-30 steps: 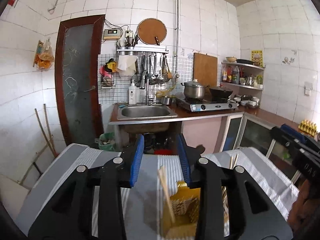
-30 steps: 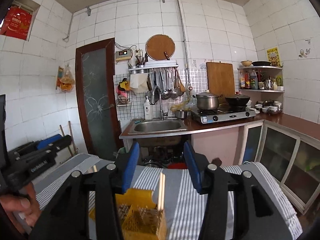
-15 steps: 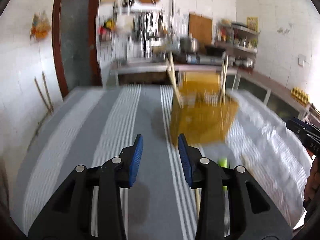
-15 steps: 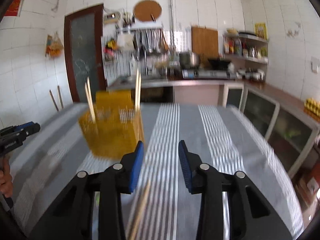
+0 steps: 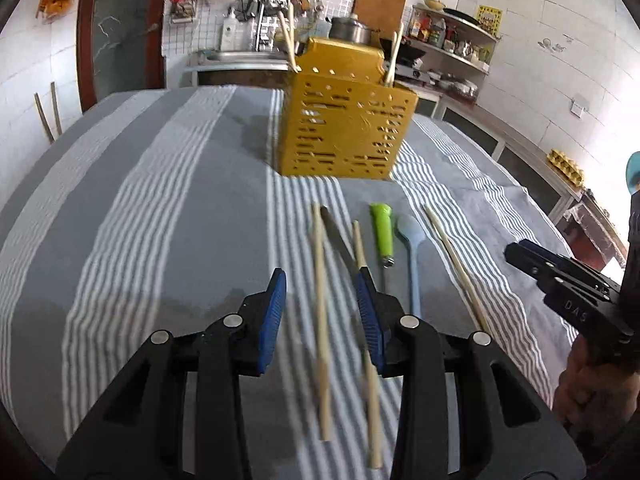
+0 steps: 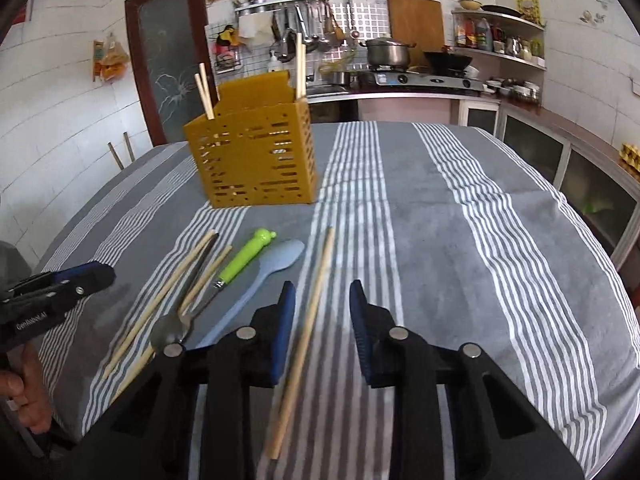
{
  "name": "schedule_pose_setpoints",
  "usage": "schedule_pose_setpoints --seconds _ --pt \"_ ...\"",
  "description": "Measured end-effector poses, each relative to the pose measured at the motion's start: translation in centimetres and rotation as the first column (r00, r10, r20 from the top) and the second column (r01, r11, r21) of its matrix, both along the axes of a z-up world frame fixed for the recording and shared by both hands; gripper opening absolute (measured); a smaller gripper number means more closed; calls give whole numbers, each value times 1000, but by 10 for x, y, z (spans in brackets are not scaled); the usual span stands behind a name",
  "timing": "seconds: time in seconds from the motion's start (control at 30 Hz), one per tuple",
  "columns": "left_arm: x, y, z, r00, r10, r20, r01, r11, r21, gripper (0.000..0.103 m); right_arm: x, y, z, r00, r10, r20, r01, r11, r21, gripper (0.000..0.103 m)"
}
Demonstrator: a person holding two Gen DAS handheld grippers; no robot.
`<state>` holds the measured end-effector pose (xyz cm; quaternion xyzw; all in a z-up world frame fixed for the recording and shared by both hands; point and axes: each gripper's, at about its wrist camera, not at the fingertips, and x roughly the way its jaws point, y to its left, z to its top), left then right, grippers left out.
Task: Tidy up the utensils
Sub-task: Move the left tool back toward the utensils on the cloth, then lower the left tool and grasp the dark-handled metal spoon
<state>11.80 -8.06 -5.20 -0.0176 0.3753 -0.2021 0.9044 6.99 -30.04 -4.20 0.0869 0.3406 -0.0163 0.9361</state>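
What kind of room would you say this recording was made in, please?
Most likely a home kitchen: a sink and gas stove with a pot line the tiled back wall, ladles hang on a rack, and utensils lie on a cloth-covered table.

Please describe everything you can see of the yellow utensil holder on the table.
The yellow utensil holder is a box-shaped caddy, plastic by its look, with rows of slot-like holes in its walls and a taller back panel. It stands upright on the striped tablecloth, beyond the loose utensils, which lie apart from it. Wooden chopsticks stick out of its open top: a pair at one end, more at the other. No gripper touches it.
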Motion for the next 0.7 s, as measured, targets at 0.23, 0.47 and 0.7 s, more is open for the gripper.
schedule_pose_setpoints --seconds 0.23,0.47,0.7 --pt "19 -23 -5 998 -27 -56 27 1000 7 35 7 1 -3 1000 4 -12 -4 1000 2 27" --pt "35 -50 -14 993 -72 -94 77 996 42 32 20 4 -4 1000 8 -24 -8 1000 -1 27" --pt "56 -62 -29 987 -72 -146 83 994 65 28 30 6 -8 999 17 -41 -16 1000 8 27"
